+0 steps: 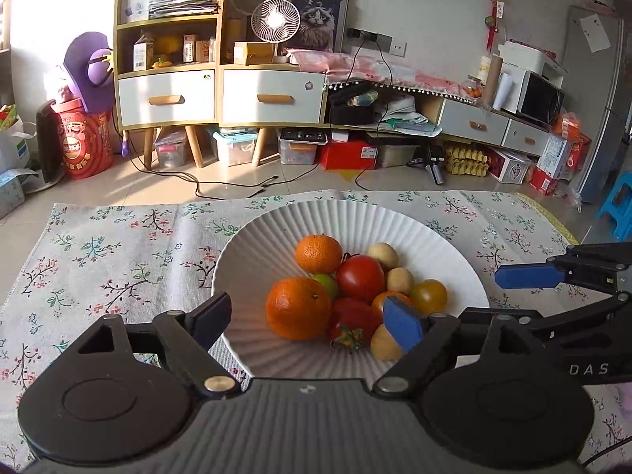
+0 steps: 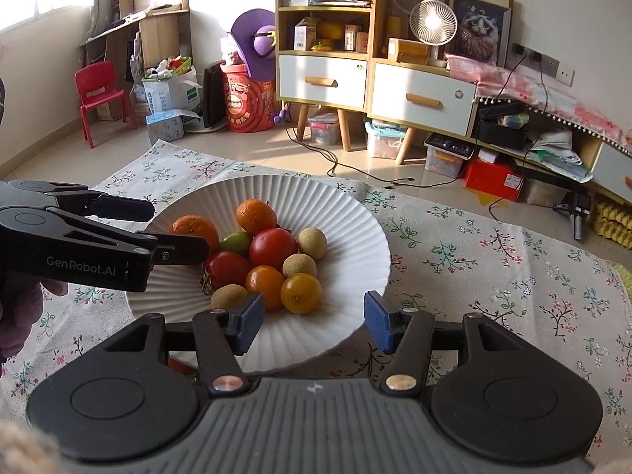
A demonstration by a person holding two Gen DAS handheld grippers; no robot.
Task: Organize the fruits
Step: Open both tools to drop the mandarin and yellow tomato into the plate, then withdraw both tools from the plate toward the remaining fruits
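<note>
A white ribbed plate (image 1: 252,260) (image 2: 355,245) on a floral cloth holds a pile of fruit: two oranges (image 1: 298,308) (image 2: 256,216), red tomatoes (image 1: 360,278) (image 2: 272,249), a yellow tomato (image 1: 428,296) (image 2: 301,293), a green fruit (image 1: 327,284) (image 2: 236,243) and several tan longans (image 1: 382,256) (image 2: 312,243). My left gripper (image 1: 312,324) is open, its fingers either side of the near orange and a tomato. It also shows in the right wrist view (image 2: 170,229). My right gripper (image 2: 314,322) is open and empty over the plate's near rim; one blue pad (image 1: 525,276) shows at the right.
The floral cloth (image 1: 118,260) (image 2: 493,268) covers the table. Beyond it are a tiled floor with cables, wooden drawer cabinets (image 1: 221,94) (image 2: 379,87), storage boxes, a red chair (image 2: 98,94) and a blue stool (image 1: 618,205).
</note>
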